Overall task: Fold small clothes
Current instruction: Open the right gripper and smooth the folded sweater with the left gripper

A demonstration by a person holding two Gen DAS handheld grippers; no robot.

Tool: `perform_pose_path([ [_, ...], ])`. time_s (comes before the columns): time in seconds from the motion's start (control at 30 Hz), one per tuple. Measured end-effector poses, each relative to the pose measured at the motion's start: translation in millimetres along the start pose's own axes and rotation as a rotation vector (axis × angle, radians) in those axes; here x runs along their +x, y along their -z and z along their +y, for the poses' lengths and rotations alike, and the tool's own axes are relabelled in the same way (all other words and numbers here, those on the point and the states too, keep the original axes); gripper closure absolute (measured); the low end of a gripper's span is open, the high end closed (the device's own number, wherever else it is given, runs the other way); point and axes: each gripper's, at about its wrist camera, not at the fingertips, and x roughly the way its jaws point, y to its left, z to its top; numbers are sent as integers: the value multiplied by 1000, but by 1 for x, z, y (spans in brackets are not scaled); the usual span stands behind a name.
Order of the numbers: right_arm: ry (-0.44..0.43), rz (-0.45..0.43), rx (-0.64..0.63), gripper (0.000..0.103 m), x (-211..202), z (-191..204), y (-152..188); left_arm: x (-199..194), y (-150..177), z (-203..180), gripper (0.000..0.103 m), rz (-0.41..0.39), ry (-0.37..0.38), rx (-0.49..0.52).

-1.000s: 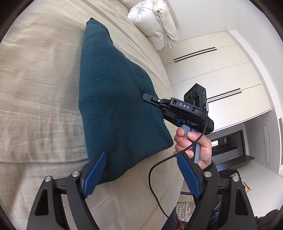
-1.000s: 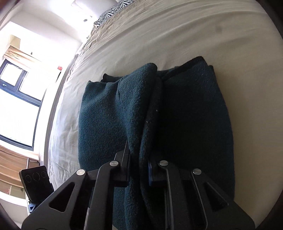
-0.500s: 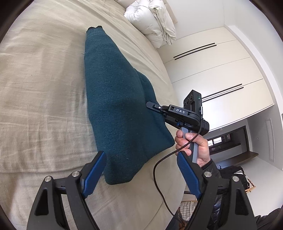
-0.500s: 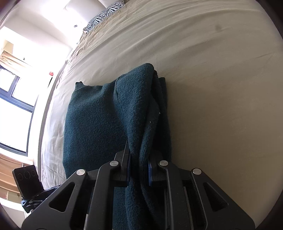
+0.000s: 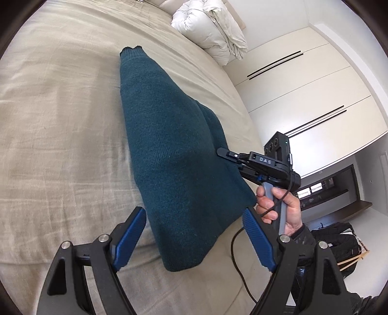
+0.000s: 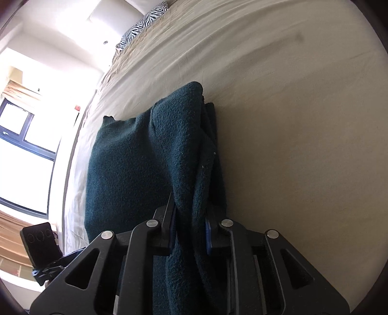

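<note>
A teal knitted sweater (image 5: pixel 174 155) lies folded lengthways on the beige bed (image 5: pixel 60 145). In the right wrist view a raised fold of the sweater (image 6: pixel 186 155) runs up between the jaws of my right gripper (image 6: pixel 190 218). These jaws are opening, and the knit still fills the gap and touches both pads. From the left wrist view the right gripper (image 5: pixel 223 153) sits at the sweater's right edge, held by a hand (image 5: pixel 278 208). My left gripper (image 5: pixel 194 213) stands open above the sweater's near corner, its blue pads either side of the cloth and apart from it.
A white duvet (image 5: pixel 211 31) is bunched at the bed's far end, by white wardrobe doors (image 5: pixel 303 97). A zebra-print pillow (image 6: pixel 143 21) lies at the head of the bed. A window (image 6: pixel 21 150) is at left. The bed's edge runs just right of the sweater.
The right gripper carried the sweater's side across, so the garment now lies narrower with bare sheet to its right. Its jaws have widened a little. The left gripper has barely shifted.
</note>
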Motion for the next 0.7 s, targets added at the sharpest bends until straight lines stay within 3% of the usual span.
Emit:
perform_pose_path([
  [0.07, 8, -21, 13, 75, -13, -3, 1, -2, -9, 1, 19, -18, -13, 2],
  [0.13, 16, -87, 14, 57, -32, -3, 0, -4, -19, 3, 16, -48, -31, 2],
  [0.17, 24, -117, 21, 42, -41, -5, -2, -3, -24, 5, 15, -60, -40, -1],
  [0.2, 24, -135, 31, 40, -47, -7, -3, -2, -28, 7, 14, -70, -50, -8],
  [0.33, -26, -117, 33, 40, -49, -7, -6, 13, -42, 15, 14, -63, -66, -38],
  [0.57, -53, 29, 37, 40, -11, -14, 0, 48, -49, 30, 14, 14, -98, -107],
  [0.7, -113, 73, 61, 42, -6, -14, 3, 53, -51, 30, 13, 11, -91, -92],
])
